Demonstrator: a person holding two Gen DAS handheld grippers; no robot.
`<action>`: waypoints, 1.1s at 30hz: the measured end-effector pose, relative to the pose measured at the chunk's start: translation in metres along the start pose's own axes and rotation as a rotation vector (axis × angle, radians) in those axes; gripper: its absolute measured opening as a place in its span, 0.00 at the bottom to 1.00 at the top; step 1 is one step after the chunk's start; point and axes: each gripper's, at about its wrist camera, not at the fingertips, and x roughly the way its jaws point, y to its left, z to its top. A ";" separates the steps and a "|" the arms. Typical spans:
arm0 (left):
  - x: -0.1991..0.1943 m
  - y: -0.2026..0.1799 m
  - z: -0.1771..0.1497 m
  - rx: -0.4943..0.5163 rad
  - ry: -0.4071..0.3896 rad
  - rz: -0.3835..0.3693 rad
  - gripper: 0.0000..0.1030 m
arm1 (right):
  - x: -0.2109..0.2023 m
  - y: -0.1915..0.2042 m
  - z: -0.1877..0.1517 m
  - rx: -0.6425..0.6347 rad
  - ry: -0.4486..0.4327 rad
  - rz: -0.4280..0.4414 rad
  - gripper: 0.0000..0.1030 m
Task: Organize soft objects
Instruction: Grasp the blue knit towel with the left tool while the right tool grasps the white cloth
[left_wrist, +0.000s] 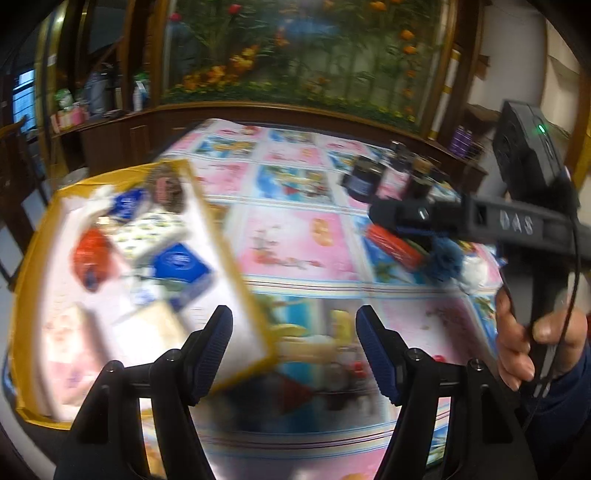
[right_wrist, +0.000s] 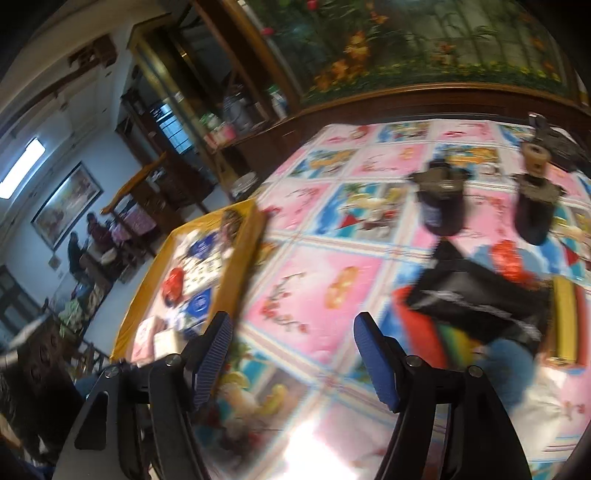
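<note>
A yellow-rimmed box (left_wrist: 236, 258) sits at the table's left and holds several soft packs, among them a red pouch (left_wrist: 92, 258) and a blue pack (left_wrist: 181, 264); the box also shows in the right wrist view (right_wrist: 243, 258). My left gripper (left_wrist: 293, 347) is open and empty above the table, beside the box's near corner. My right gripper (right_wrist: 291, 358) is open and empty; in the left wrist view its body (left_wrist: 480, 218) hovers over a pile at the right. That pile has a black pouch (right_wrist: 476, 295), a blue fluffy thing (right_wrist: 513, 365) and a red pack (right_wrist: 509, 258). Both views are motion-blurred.
Dark jars (right_wrist: 443, 203) stand on the patterned pink tablecloth (right_wrist: 314, 288) toward the back right. A wooden cabinet and a flower mural (left_wrist: 295, 55) stand behind the table. People sit far off at the left (right_wrist: 88, 243).
</note>
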 end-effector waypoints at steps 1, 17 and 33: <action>0.008 -0.011 -0.002 0.008 0.009 -0.021 0.67 | -0.006 -0.011 0.000 0.018 -0.009 -0.021 0.72; 0.057 -0.045 -0.015 0.030 0.122 -0.149 0.67 | -0.014 -0.061 -0.019 0.114 0.114 0.214 0.79; 0.053 -0.049 -0.017 0.054 0.119 -0.180 0.67 | -0.091 -0.117 -0.055 0.130 -0.004 -0.335 0.78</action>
